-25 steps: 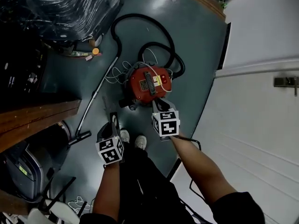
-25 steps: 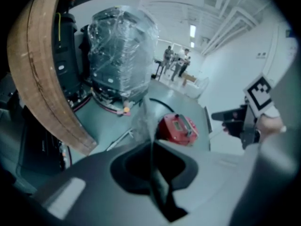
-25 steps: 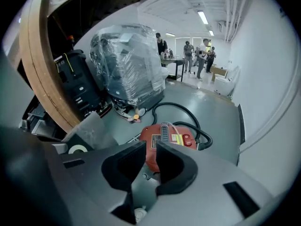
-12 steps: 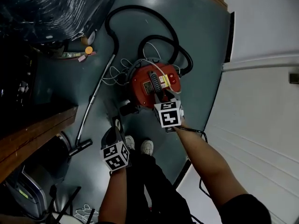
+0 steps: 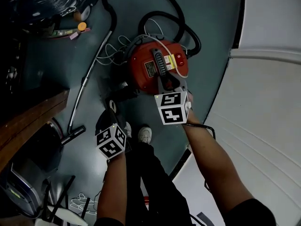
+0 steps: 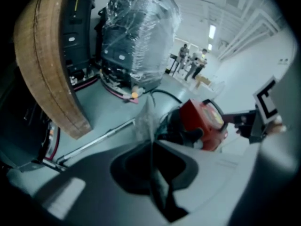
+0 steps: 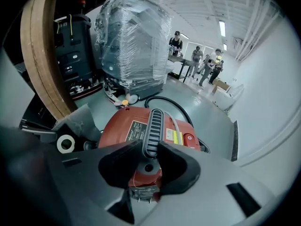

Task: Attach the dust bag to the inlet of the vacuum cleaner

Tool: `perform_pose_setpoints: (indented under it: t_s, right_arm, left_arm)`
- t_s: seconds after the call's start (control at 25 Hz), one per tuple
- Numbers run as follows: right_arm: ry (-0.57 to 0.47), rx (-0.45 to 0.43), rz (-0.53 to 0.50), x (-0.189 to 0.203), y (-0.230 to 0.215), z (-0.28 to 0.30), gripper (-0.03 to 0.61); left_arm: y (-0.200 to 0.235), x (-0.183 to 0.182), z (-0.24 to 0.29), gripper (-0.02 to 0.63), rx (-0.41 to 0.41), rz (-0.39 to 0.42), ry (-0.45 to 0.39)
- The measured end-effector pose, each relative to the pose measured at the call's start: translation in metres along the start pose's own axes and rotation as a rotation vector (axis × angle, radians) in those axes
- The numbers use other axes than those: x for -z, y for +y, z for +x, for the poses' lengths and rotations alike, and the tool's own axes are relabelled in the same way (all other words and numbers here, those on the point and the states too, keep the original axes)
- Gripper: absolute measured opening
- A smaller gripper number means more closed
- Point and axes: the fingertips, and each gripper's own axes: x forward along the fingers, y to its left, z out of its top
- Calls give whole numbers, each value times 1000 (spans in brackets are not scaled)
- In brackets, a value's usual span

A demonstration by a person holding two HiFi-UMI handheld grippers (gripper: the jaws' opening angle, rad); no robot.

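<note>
A dark grey-green floor [image 5: 211,41] meets a white wall [image 5: 273,102] on the right, and a wooden panel [image 5: 28,119] stands at its left edge. The red vacuum cleaner [image 5: 155,65] sits near the wall-side edge of the floor, with its black hose [image 5: 174,11] looped behind it and a metal wand [image 5: 87,81] lying alongside. Only the gripper views show the hall beyond, with people [image 7: 197,60] far off past a plastic-wrapped load [image 7: 134,46]. The left gripper [image 6: 151,147] pinches the thin grey dust bag [image 6: 146,119], apart from the vacuum. The right gripper [image 7: 148,149] has its jaws closing, with the vacuum's ribbed handle [image 7: 153,126] between them.
</note>
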Motion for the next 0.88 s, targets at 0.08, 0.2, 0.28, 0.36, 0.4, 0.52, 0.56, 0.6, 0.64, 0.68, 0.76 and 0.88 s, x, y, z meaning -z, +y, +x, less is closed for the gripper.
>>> perform_pose_setpoints:
  t_s: [0.08,0.2,0.28,0.36,0.4,0.52,0.56,0.6,0.64,0.68,0.76,0.88]
  right_arm:
    - [-3,-13,-9,0,1,1,109]
    - [9,-9,-10,0,0,1,107]
    - [14,-7,-5,0,1,2,107]
    - [20,-9,-8,1,1,1,107]
    - [22,-11,-12,1,1,0,109]
    - [21,-15,-14,1,2,1,109]
    - [19,-16,-12,1,2,1,109]
    - [16,-15,-12,1,2,2,109]
    - [16,-12,-13,1,1,1,109]
    - [17,-9,-15,1,1,1,109]
    - [21,-8,-16,1,1,0,109]
    - [22,-15,-14,1,2,1,109]
  left_arm:
    - [2,1,5,18,-3,-12,-2]
    - [-1,2,12,18,-1,-6,-3]
    - [-4,3,15,18,5,-4,-4]
    - [-8,3,17,18,11,-3,-7]
    - [-10,3,17,18,15,-1,-8]
    - [-14,4,17,18,19,17,-8]
    - [-14,4,18,19,19,18,-9]
    - [-14,4,18,19,19,12,-12]
    - [-13,3,19,18,19,-2,-17]
    - [-11,1,19,18,18,-24,-24]
    - [-6,-3,21,18,12,-78,-38]
    - [-4,-9,27,18,13,-125,-43]
